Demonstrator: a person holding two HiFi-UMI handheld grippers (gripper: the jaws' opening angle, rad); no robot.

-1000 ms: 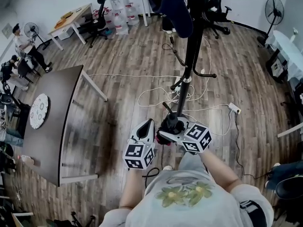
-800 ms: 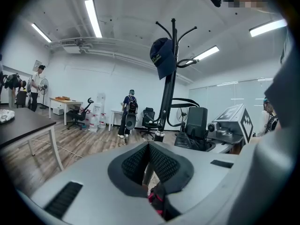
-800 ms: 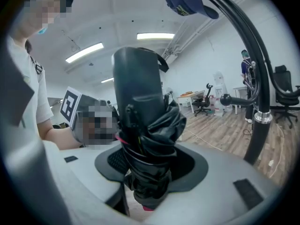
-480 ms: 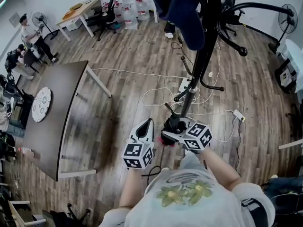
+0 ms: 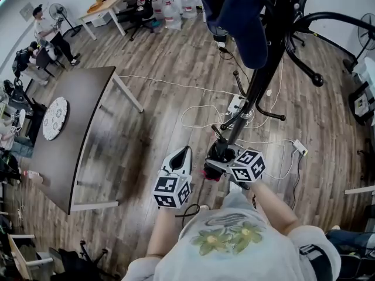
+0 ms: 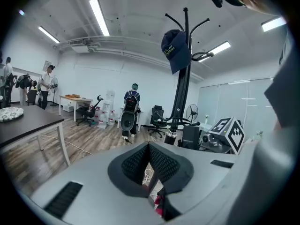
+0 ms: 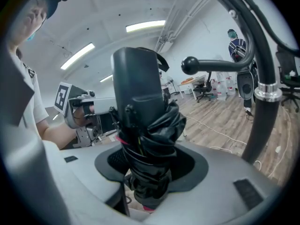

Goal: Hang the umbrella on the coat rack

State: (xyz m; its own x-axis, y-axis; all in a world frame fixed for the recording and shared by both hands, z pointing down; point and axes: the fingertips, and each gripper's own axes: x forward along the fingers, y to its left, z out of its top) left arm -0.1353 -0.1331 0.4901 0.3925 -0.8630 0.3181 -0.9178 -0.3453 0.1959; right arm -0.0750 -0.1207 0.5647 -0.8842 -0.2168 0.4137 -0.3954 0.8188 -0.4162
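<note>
A folded black umbrella stands upright between the jaws of my right gripper, which is shut on it. In the right gripper view the umbrella fills the middle and hides the pads. The black coat rack rises just ahead of it, with a navy cap on top. Its pole and a ball-tipped hook are close on the right. My left gripper is beside the right one, shut and empty. In its own view the left gripper faces the coat rack and cap.
White cables and a power strip lie on the wood floor around the rack's base. A dark table with a patterned plate stands at the left. Office chairs, desks and people are at the far end of the room.
Both grippers, the right one with the umbrella, have come closer to the coat rack. The rack now looms larger and nearer at the upper right. Neither gripper's jaws have changed.
</note>
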